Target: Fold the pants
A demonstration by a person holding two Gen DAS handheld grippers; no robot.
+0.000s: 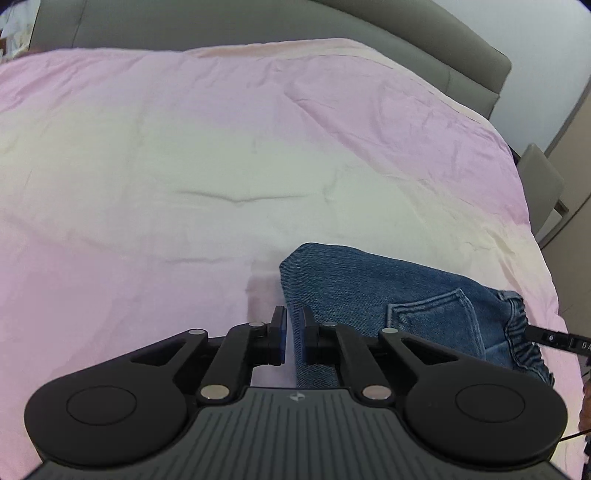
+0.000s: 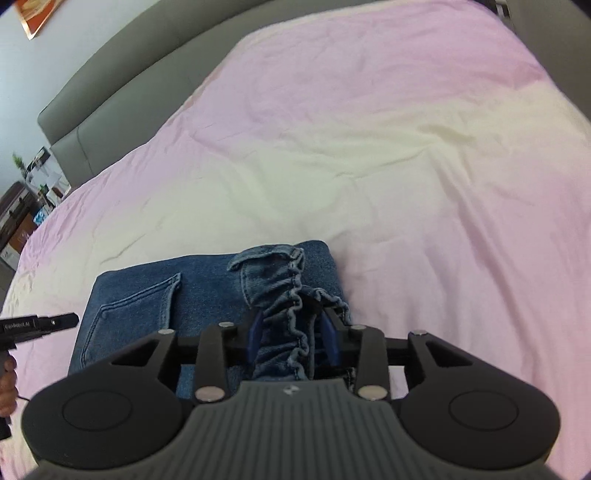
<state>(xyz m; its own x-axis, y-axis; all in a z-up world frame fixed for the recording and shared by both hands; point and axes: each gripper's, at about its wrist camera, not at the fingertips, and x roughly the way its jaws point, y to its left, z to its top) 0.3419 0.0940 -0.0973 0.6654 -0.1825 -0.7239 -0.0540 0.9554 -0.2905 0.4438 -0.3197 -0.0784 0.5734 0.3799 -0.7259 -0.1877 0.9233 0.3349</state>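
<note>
Blue denim pants (image 1: 388,295) lie folded into a compact block on the pink bed cover. In the left wrist view my left gripper (image 1: 293,334) sits at the block's left edge, its jaws narrowly apart with the denim edge between the pads. In the right wrist view the pants (image 2: 207,284) show a back pocket and a bunched elastic waistband (image 2: 291,325). My right gripper (image 2: 293,332) straddles that waistband, jaws open a little wider than it. The right gripper's tip also shows in the left wrist view (image 1: 546,336).
The pink and cream bed cover (image 1: 221,166) spreads far ahead of both grippers. A grey padded headboard (image 1: 258,26) rims the bed. A grey chair (image 1: 543,184) stands to the right; cluttered shelves (image 2: 26,192) stand at the left.
</note>
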